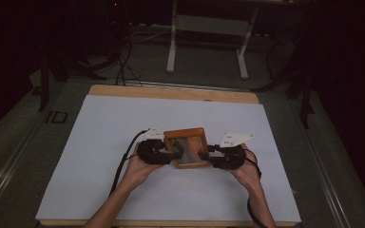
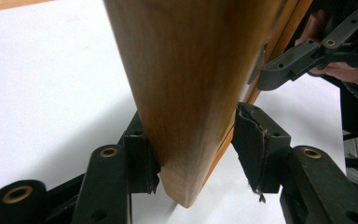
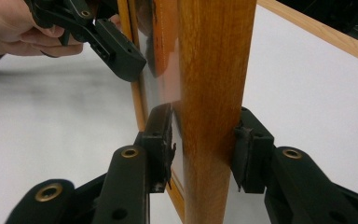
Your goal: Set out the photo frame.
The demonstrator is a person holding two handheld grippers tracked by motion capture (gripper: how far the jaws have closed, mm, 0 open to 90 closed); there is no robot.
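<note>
On the white sheet (image 1: 123, 142) that covers the wooden table (image 1: 171, 91), a wooden picture frame (image 1: 186, 147) stands between the two grippers, near the middle of the table and a bit toward the person. The room around the table is very dark, so the cables and the white metal stand (image 1: 208, 33) on the floor behind are hard to make out. The person's arms are cut off at the bottom edge of the high view.

The frame is made of warm orange-brown wood with a shiny pane inside. The pane shows only blurry grey and reddish reflections, so what is in the frame cannot be told. In the two gripper views the frame is so close that its top is cut off.

The left gripper (image 1: 158, 151) is at the frame's left side. In the left gripper view (image 2: 193, 149), one pad touches the wood, but the other pad (image 2: 254, 149) stands a little apart from it, with a gap showing. So its jaws are loose around the frame, not squeezing it.

The right gripper (image 1: 221, 156) is at the frame's right side. In the right gripper view (image 3: 205, 149), both pads press on the wooden edge, one on each face, so it is grasping the frame.
</note>
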